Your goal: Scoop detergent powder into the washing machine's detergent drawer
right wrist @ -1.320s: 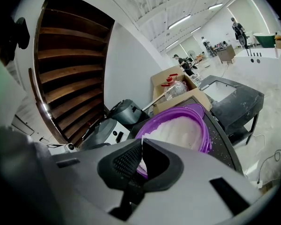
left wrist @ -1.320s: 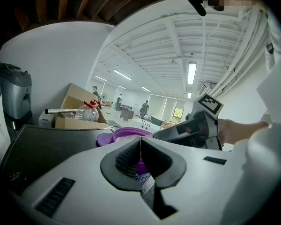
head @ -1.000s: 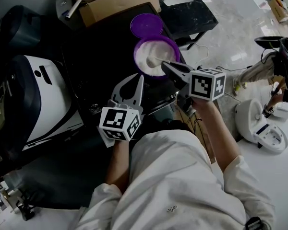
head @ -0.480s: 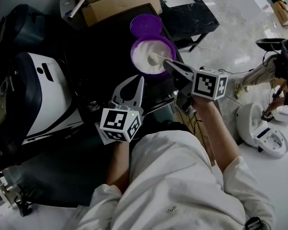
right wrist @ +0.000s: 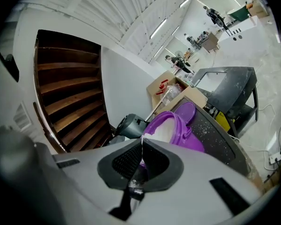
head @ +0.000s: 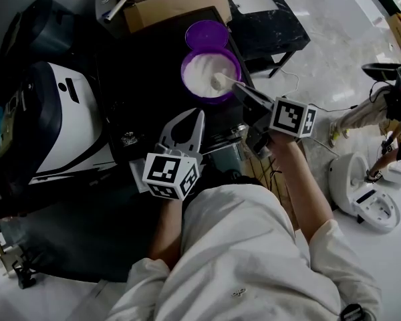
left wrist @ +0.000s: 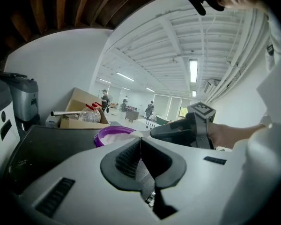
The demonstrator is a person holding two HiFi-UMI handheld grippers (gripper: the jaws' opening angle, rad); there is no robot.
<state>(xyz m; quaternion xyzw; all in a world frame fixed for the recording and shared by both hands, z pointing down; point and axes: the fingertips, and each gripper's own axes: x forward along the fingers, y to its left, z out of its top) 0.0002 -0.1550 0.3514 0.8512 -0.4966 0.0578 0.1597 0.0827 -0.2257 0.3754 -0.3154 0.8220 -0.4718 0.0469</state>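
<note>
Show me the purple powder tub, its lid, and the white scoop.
purple powder tub [head: 184, 77], head view, left side of its rim.
lid [head: 206, 35], head view, middle of the disc.
white scoop [head: 220, 81], head view, its bowl end.

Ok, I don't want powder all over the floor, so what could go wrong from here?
1. The right gripper pinches the scoop only by its thin handle. Once loaded, it may twist and spill.
2. The purple tub sits near the right edge of the black top. The left gripper is shut and empty and does not steady it, so a hard dig could slide or tip the tub.
</note>
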